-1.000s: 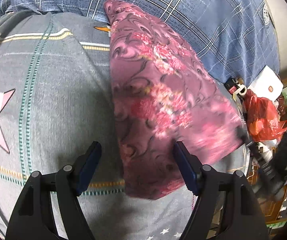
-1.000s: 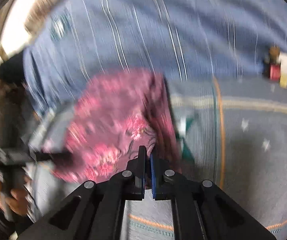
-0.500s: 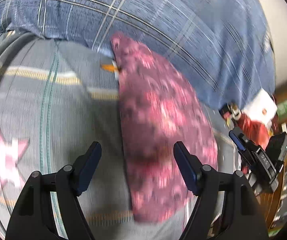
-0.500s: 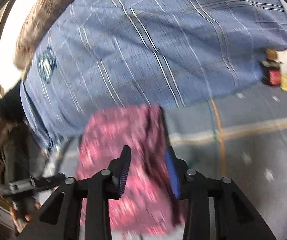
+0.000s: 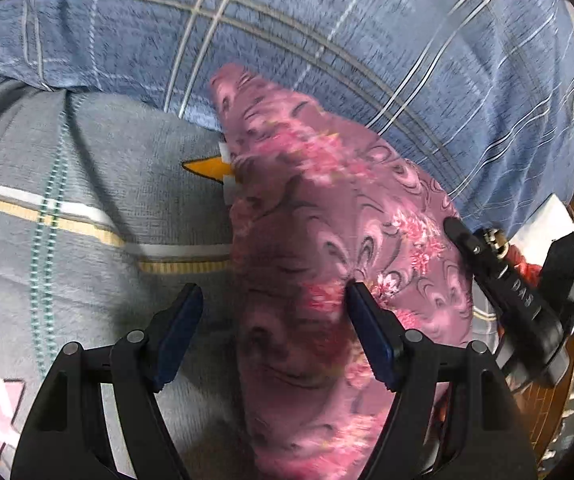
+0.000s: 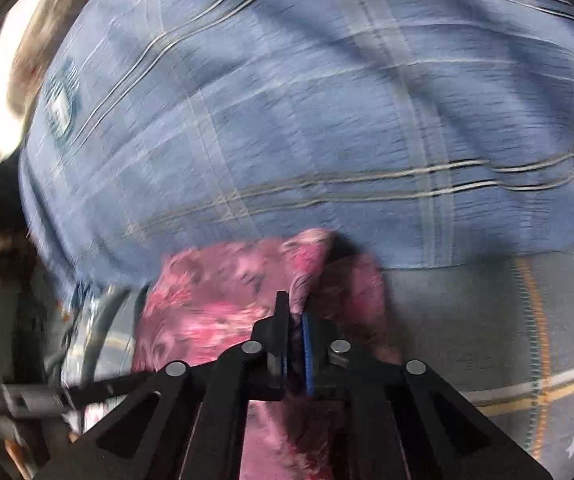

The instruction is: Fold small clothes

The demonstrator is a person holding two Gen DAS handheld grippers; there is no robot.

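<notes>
A blue plaid blanket point(image 5: 327, 40) fills the upper half of both views, bunched up behind a grey bedsheet point(image 5: 87, 168) with cream and yellow stripes, green stitched lines and a pink star at the lower left of the left wrist view. On that sheet, running from the centre of the frame down to its lower edge, lies the pink floral garment point(image 5: 327, 260), a long folded strip whose far tip touches the blanket's edge.

In the left wrist view the left gripper point(image 5: 275, 336) stands spread wide at the bottom of the frame. Its right finger lies over the cloth and its left finger over bare sheet, and neither pad presses on the fabric. At the right edge of that view the right gripper point(image 5: 499, 276) reaches in beside the garment's right edge.

In the right wrist view, which is blurred, the same tool point(image 6: 293, 320) sits at lower centre, jaws pressed together and pinching a raised fold of the pink garment point(image 6: 223, 300).
</notes>
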